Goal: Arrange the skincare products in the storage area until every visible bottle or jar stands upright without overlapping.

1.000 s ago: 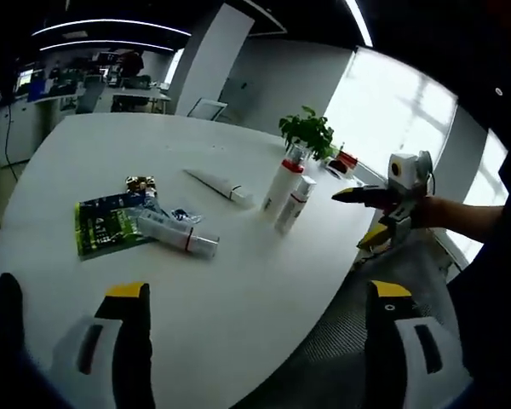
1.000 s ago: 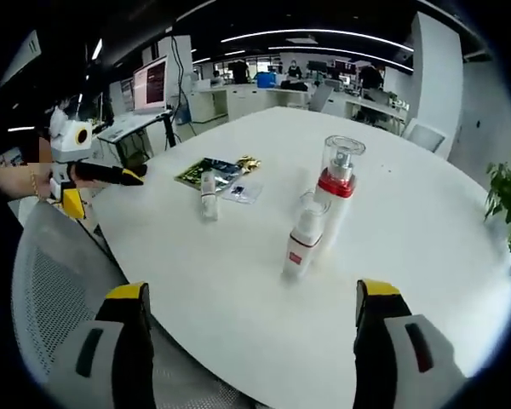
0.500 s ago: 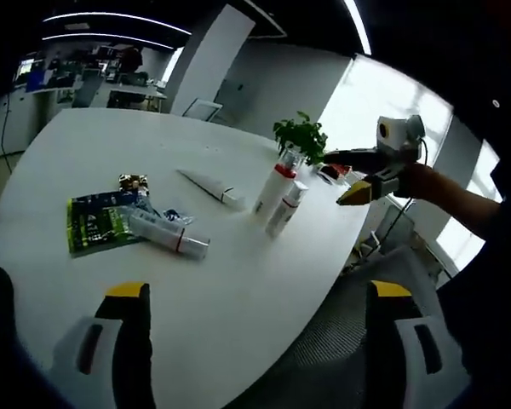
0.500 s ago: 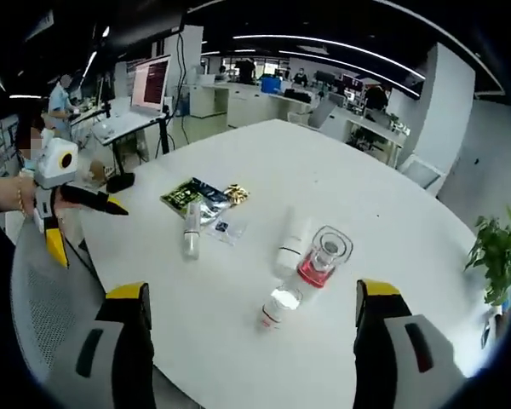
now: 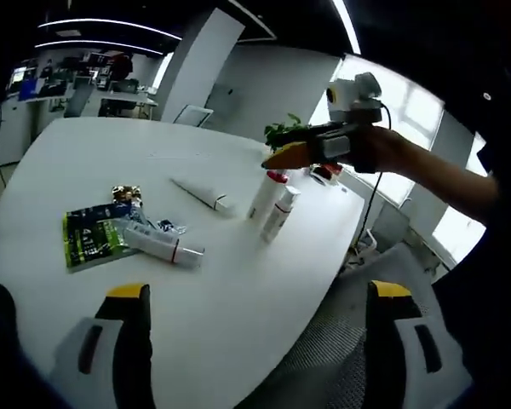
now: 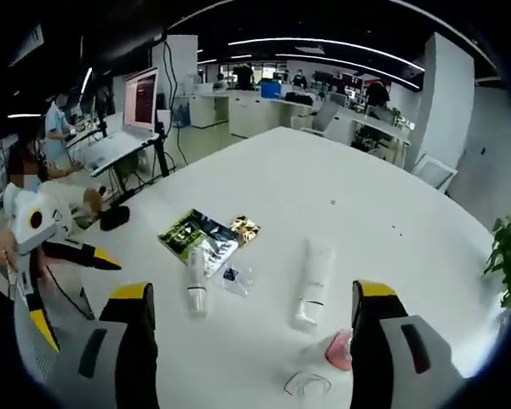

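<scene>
On the round white table (image 5: 238,290) two bottles stand upright side by side: a taller one with a red collar (image 5: 266,194) and a smaller white one (image 5: 278,213). Two white tubes lie flat, one by the sachets (image 5: 164,247), one further back (image 5: 200,194). My right gripper (image 5: 281,156) hovers above the bottles. In the right gripper view its open jaws (image 6: 255,349) look down on the red-collared bottle's top (image 6: 341,351), the smaller bottle's cap (image 6: 305,385) and the lying tubes (image 6: 196,285) (image 6: 313,281). My left gripper (image 5: 260,341) is open off the table's near edge.
A green sachet (image 5: 89,243), a gold one (image 5: 126,194) and a small clear packet (image 6: 236,275) lie beside the nearer tube. A potted plant (image 5: 285,135) stands at the table's far edge. A mesh chair (image 5: 341,341) sits below the near rim. Office desks and a monitor (image 6: 140,94) stand behind.
My right gripper has lifted and swung in over the two upright bottles, so its view now looks down on the table. The left gripper has barely shifted. Nothing on the table moved.
</scene>
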Demonstrator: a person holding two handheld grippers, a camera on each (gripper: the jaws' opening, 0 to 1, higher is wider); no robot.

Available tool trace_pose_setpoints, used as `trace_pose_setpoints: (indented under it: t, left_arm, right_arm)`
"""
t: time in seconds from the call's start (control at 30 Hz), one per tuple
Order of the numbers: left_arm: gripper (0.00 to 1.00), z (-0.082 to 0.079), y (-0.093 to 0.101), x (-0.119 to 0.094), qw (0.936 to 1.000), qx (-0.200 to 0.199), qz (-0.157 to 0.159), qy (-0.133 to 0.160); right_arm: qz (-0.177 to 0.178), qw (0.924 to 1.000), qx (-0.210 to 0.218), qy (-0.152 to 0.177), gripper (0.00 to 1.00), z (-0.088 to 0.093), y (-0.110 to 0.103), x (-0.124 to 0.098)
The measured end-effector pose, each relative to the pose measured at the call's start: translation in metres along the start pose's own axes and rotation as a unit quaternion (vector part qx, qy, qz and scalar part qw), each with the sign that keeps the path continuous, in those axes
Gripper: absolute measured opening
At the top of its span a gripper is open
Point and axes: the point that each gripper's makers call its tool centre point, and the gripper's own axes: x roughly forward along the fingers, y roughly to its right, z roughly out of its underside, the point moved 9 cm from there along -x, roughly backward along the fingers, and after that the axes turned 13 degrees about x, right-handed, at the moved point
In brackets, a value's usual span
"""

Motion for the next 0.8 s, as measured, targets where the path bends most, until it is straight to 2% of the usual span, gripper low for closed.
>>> trace_pose_setpoints:
  t: [0.07,0.13,0.23,0.3,0.4,0.47,0.6,0.7,0.8]
  left_arm:
    - [0.97,0.0,-0.001,0.001,1.0,0.001,0.003,0.001]
    - [0.97,0.0,-0.002,0.001,1.0,-0.001,0.005,0.002]
    - [0.95,0.002,-0.003,0.003,1.0,-0.002,0.009,-0.004]
    - [0.94,0.002,-0.003,0.004,0.9999,-0.006,0.012,-0.003]
    - [0.94,0.003,-0.003,0.005,0.9998,-0.009,0.018,-0.005]
    - [0.94,0.003,-0.004,0.006,0.9998,-0.01,0.019,-0.005]
    - [0.93,0.003,-0.006,0.007,0.9996,-0.013,0.025,-0.002]
    - [0.93,0.004,-0.01,0.009,0.9995,-0.013,0.028,-0.006]
    - [0.92,0.004,-0.012,0.009,0.9994,-0.018,0.027,-0.005]
  right_arm:
    - [0.013,0.9999,0.005,-0.006,0.97,-0.001,0.0,0.011]
    - [0.035,0.9992,-0.018,-0.01,0.99,-0.008,0.001,0.02]
    - [0.04,0.9986,-0.028,-0.02,0.98,-0.016,0.003,0.036]
    - [0.039,0.9985,-0.028,-0.027,0.94,-0.021,0.007,0.047]
    - [0.047,0.9978,-0.013,-0.043,0.89,-0.022,0.009,0.054]
    - [0.052,0.9971,0.005,-0.055,0.89,-0.025,0.022,0.073]
    - [0.07,0.9922,0.047,-0.092,0.84,-0.023,0.04,0.097]
    - [0.075,0.9893,0.056,-0.112,0.84,-0.019,0.045,0.108]
    - [0.09,0.9853,0.052,-0.135,0.83,-0.018,0.06,0.129]
